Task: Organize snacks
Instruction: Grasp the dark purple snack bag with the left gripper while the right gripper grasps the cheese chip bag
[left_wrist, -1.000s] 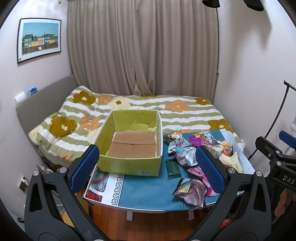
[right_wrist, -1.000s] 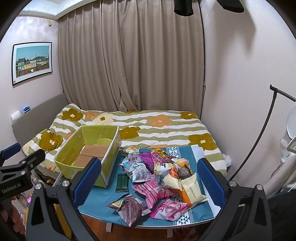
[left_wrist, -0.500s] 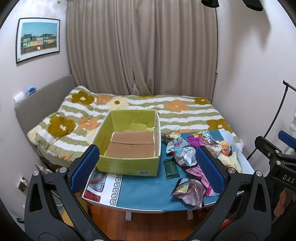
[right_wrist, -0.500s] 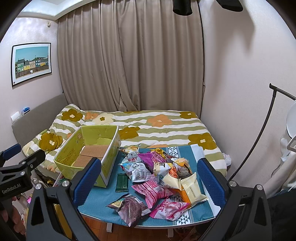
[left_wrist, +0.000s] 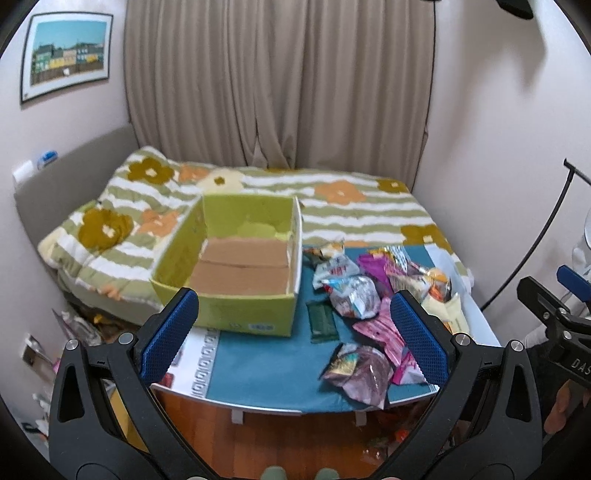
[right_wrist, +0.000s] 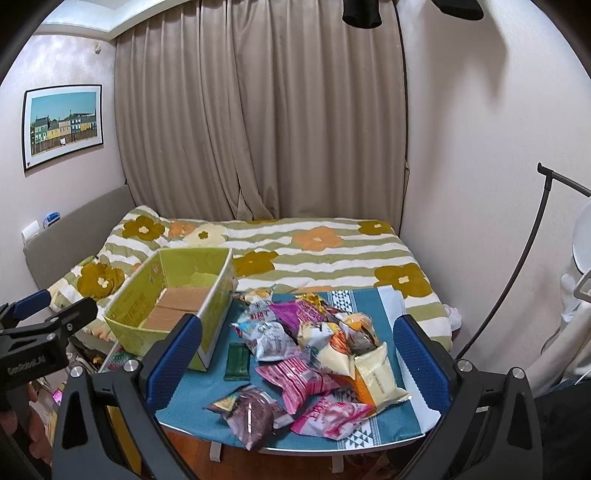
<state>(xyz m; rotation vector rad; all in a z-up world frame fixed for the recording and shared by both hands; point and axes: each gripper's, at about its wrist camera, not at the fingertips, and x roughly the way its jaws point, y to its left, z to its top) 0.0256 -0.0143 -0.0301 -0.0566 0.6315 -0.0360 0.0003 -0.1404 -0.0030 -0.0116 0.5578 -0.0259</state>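
A green cardboard box (left_wrist: 236, 273) with a bare brown floor stands open on the left of the low blue-covered table (left_wrist: 258, 365). Right of it lies a loose pile of snack packets (right_wrist: 317, 343): silver, magenta, pink, cream and orange ones. A dark green bar (right_wrist: 236, 360) lies flat beside the box, and a brown-purple packet (right_wrist: 251, 413) sits at the table's front edge. My left gripper (left_wrist: 293, 295) hangs open in front of the table and holds nothing. Over the front of the pile, my right gripper (right_wrist: 297, 319) is open too, its fingers wide apart.
A bed with a flower-striped quilt (right_wrist: 317, 243) runs behind the table up to the curtains. A black stand pole (right_wrist: 517, 277) leans along the right wall. Clutter lies on the wooden floor (left_wrist: 85, 328) left of the table.
The left wrist view has swung a little to the right, so the box sits further left in it. The right wrist view is almost the same. Both grippers stay open.
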